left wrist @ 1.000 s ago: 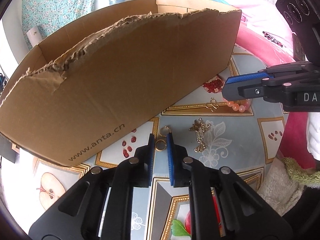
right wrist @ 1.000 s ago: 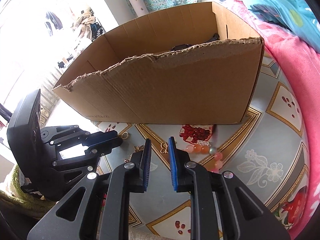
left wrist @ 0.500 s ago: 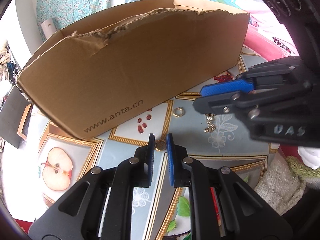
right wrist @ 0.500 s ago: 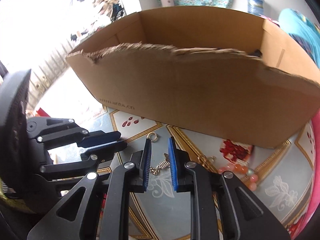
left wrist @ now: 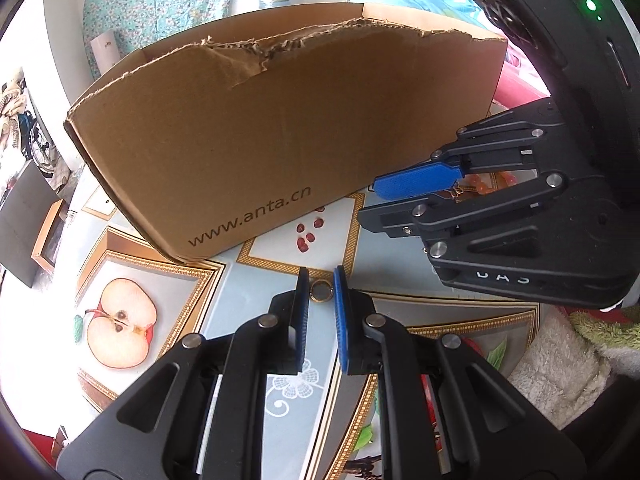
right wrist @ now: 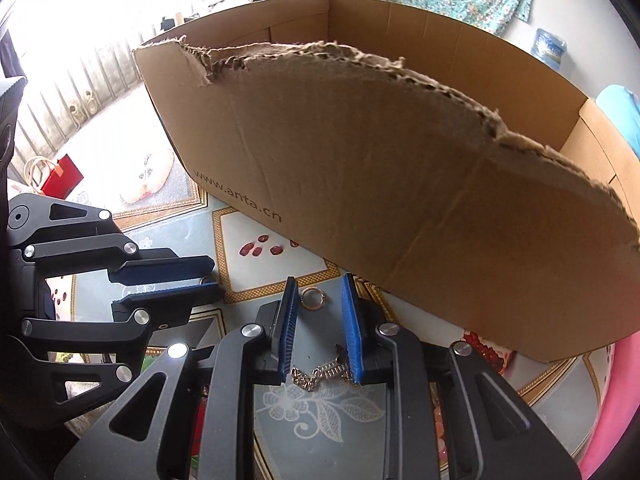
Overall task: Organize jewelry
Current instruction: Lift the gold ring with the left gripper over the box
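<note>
My left gripper (left wrist: 321, 285) is shut on a small gold ring (left wrist: 321, 292), held just above the patterned tablecloth; it also shows in the right wrist view (right wrist: 200, 280). My right gripper (right wrist: 318, 292) is open, with a second gold ring (right wrist: 313, 298) lying on the cloth between its fingertips and a gold chain (right wrist: 320, 374) lying further back between its fingers. The right gripper shows in the left wrist view (left wrist: 384, 204). A torn brown cardboard box (left wrist: 280, 132) marked "www.anta.cn" stands just behind both grippers; it also shows in the right wrist view (right wrist: 400, 184).
Pink beads (left wrist: 484, 184) lie on the cloth behind the right gripper's fingers. A red pomegranate-print packet (right wrist: 486, 350) lies by the box's near right corner. A fluffy white towel (left wrist: 560, 364) lies at the table's right edge. A dark framed board (left wrist: 24, 220) stands at left.
Both grippers have swung left along the box front. The left gripper kept the ring pinched. The right gripper opened wider and now straddles the second ring and the chain.
</note>
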The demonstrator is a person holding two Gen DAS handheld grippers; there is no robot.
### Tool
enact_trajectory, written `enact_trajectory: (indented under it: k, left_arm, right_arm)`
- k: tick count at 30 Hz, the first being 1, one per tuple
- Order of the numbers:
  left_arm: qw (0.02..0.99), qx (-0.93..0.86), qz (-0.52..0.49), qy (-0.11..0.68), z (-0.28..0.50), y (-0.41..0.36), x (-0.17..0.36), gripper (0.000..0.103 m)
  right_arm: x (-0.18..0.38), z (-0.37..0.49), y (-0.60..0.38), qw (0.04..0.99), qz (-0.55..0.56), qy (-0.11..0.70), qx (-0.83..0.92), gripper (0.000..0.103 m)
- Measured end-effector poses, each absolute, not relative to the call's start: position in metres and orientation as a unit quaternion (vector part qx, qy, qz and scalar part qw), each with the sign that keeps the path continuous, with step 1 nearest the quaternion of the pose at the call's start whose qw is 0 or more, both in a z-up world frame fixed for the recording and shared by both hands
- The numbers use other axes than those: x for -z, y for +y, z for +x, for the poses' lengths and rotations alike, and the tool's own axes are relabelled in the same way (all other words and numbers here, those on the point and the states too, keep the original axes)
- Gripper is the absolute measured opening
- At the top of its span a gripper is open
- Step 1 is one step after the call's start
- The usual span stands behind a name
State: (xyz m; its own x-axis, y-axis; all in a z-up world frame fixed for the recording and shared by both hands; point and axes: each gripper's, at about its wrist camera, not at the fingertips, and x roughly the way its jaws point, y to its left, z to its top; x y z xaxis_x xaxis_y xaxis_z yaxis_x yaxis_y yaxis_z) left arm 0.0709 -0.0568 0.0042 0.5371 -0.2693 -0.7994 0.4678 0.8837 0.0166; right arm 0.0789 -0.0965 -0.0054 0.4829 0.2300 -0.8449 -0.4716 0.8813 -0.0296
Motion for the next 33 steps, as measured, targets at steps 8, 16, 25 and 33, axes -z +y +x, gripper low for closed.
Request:
enact_trajectory:
  k: [8,16,25,33]
  left_arm:
    - [0.871,0.217,0.108,0.428,0.07,-0.05,-0.002,0.011]
    - [0.872,0.216,0.101,0.427,0.069,-0.045,-0.001,0.011]
    - [0.874,0.218,0.095,0.424,0.068,-0.038,-0.006,0.011]
    - [0.884,0.212,0.1,0.406,0.057,-0.036,-0.022,0.011]
  right_arm:
    - [0.007,0.082,-0.093,0.843,-0.109,0.479,-0.22,0.013]
    - [0.003,0.08,-0.106,0.844,-0.073,0.485,-0.218,0.013]
    - [-0.01,0.073,-0.118,0.854,-0.038,0.475,-0.208,0.013]
    - [-0.024,0.063,-0.13,0.864,-0.026,0.457,-0.21,0.013]
